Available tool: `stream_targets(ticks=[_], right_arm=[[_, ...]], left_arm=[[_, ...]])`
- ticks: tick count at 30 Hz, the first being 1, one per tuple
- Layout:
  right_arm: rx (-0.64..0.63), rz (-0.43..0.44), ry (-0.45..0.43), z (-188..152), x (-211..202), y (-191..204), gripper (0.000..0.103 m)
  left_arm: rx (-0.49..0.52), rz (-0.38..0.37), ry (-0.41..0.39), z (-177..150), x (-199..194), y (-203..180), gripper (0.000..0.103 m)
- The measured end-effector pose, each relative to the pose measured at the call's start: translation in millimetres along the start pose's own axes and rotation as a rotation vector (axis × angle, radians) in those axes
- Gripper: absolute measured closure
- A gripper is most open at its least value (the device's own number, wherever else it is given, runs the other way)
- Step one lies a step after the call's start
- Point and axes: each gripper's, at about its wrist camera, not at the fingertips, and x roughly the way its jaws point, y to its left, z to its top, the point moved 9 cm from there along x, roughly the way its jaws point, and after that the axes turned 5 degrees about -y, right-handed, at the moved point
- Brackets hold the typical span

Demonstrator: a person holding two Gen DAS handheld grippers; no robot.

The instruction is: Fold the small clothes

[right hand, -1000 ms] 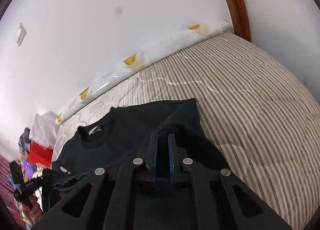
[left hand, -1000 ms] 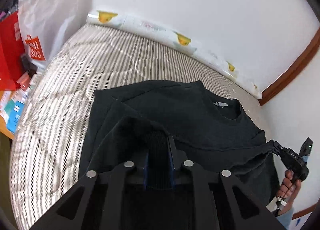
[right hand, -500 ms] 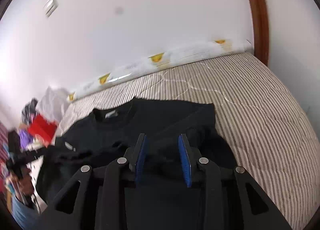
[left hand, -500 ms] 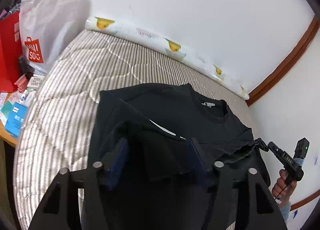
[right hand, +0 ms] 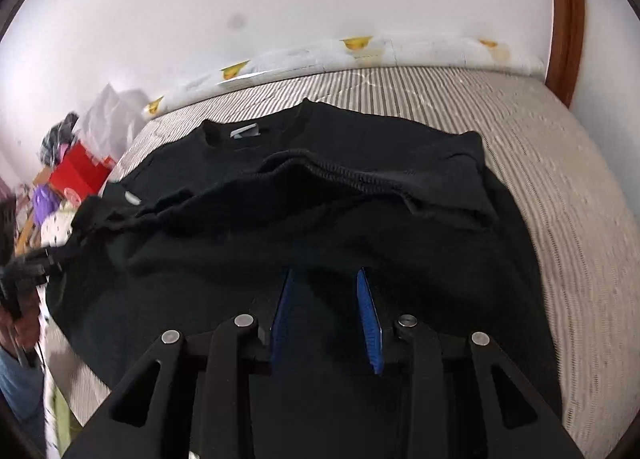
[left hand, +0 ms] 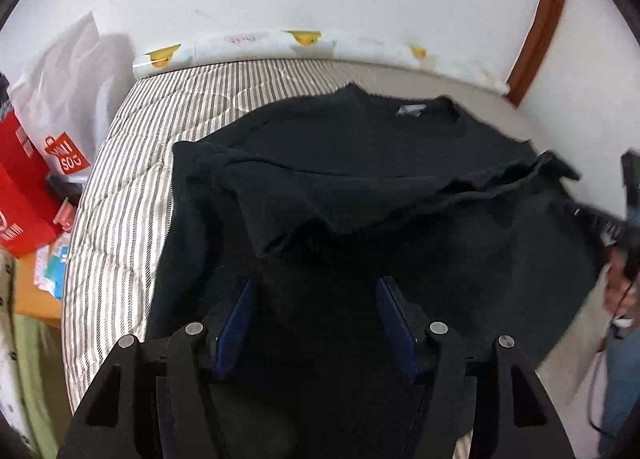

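Observation:
A black sweatshirt (left hand: 360,163) lies on the striped bed, neck toward the wall, its lower part folded up over the chest with a rumpled hem across the middle. It also shows in the right wrist view (right hand: 320,195). My left gripper (left hand: 316,287) is open and empty, above the near part of the garment. My right gripper (right hand: 326,279) is open and empty too, above the fold. The right gripper appears blurred at the right edge of the left wrist view (left hand: 624,211); the left gripper appears at the left edge of the right wrist view (right hand: 28,271).
The striped mattress (left hand: 132,179) extends left of the garment and, in the right wrist view (right hand: 560,187), to its right. Red shopping bags (left hand: 24,187) and a white bag (left hand: 68,83) stand at the left bedside. A duck-print roll (left hand: 320,47) lines the white wall.
Both grippers were shut on the sweatshirt's hem a second ago. They have opened, let the cloth drop onto the chest, and pulled back.

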Motion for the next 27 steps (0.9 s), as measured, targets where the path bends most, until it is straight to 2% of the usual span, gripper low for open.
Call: stream_targets(ticks=[2,5,10,12,15,18,22,24,27], right_arm=[[0.025,0.001,0.027,3.8,10.7,-1.2,0.070],[0.044,0.002,0.040,14.1,23.3,0.2,0.070],[0.058,-0.015,0.039,39.4,41.7,-2.2,0.071],[0.093,-0.029,0.026,51.9,50.4,-10.0,0.071],[0.164,-0.059,0.001,68.2,57.2,-26.3,0.074],[0.145,-0.090,-0.037,78.7,49.0,-34.0,0.071],[0.063,-0.150,-0.087,85.0,32.7,-42.5,0.067],[0.035,-0.175,-0.108,87.3,28.7,-48.9,0.058],[0.012,-0.197,-0.087,86.6,35.4,-57.2,0.055]], left_arm=[[0.008,0.037,-0.003,4.2,9.0,1.3,0.043],[-0.021,0.049,-0.008,14.7,19.9,7.6,0.043],[-0.085,0.017,-0.018,41.9,33.2,18.2,0.043],[-0.131,-0.004,-0.019,56.7,40.0,25.9,0.044],[-0.173,0.005,-0.025,71.6,41.8,36.5,0.049],[-0.146,0.070,-0.046,78.1,37.3,50.1,0.049],[-0.132,0.078,-0.054,81.0,35.6,62.2,0.048],[-0.120,0.079,-0.048,84.2,41.8,64.1,0.048],[-0.084,0.086,-0.033,86.7,55.9,59.7,0.048]])
